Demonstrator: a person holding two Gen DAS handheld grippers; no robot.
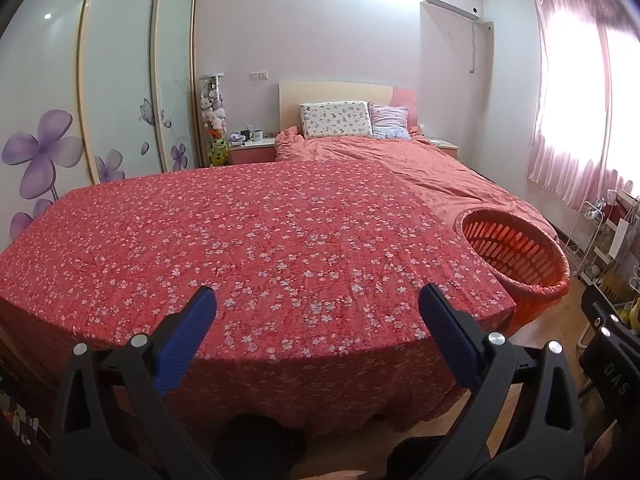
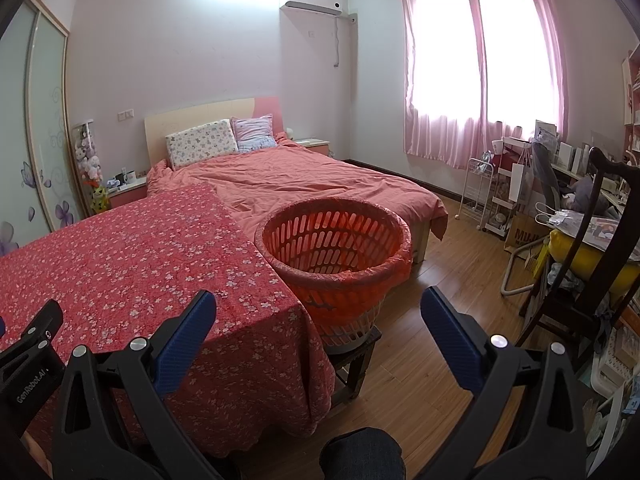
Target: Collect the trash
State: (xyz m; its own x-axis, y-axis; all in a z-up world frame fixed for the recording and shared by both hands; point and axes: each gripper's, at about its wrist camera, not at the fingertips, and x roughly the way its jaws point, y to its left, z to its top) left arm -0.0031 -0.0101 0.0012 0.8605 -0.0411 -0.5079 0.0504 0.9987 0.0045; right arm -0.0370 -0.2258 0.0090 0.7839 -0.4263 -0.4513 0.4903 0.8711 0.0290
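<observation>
Floral red cloth point(image 2: 132, 264) covers the tabletop at frame left, the left hand-held gripper point(image 1: 318, 308) and right hand-held gripper point(image 2: 318, 312) both gape empty, and the orange basket point(image 2: 334, 276) sits on a stool point(image 2: 352, 356) at centre.

Both grippers: black frames w/ silver screws, blue jaws.

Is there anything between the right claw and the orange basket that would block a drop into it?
Nothing visible does. The right claw is open and empty, and the orange basket sits just ahead of it on a small dark stool beside the floral-clothed table. No trash shows on the cloth.
</observation>
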